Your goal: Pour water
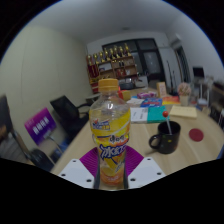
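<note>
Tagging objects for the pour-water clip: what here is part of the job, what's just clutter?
Job:
- bottle with yellow label, between the claw fingers, which look closed on it
- black mug on the table, beyond and to one side of the bottle; likely pour target

Clutter:
- papers and boxes further back on the table
- red coaster
- office chairs
- shelf of trophies

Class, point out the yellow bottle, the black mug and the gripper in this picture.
yellow bottle (pixel 110 135): gripper view, on its label, between the fingers.
black mug (pixel 167 138): gripper view, on its side wall.
gripper (pixel 111 172): gripper view, midway between the fingertips, shut on the bottle.
</note>
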Demonstrator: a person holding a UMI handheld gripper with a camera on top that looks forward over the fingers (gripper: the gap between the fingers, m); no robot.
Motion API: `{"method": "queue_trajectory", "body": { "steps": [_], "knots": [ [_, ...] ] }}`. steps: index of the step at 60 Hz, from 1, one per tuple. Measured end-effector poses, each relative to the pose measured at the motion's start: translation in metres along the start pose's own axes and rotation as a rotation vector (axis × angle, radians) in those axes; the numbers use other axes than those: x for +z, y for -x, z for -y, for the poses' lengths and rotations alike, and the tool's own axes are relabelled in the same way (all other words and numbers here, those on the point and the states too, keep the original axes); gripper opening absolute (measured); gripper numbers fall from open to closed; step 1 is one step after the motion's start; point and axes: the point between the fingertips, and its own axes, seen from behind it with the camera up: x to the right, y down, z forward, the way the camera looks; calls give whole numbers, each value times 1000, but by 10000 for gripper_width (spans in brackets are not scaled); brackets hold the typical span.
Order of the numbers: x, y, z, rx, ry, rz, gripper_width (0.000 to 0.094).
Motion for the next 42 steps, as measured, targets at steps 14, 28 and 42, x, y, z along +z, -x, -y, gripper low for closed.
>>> {"method": "queue_trajectory", "body": {
  "steps": [14,28,42],
  "knots": [
    [10,2,92,1019,19,240,323],
    [-19,-1,118,1839,40,484,326],
    [-34,-8,120,2034,15,511,324]
  ]
}}
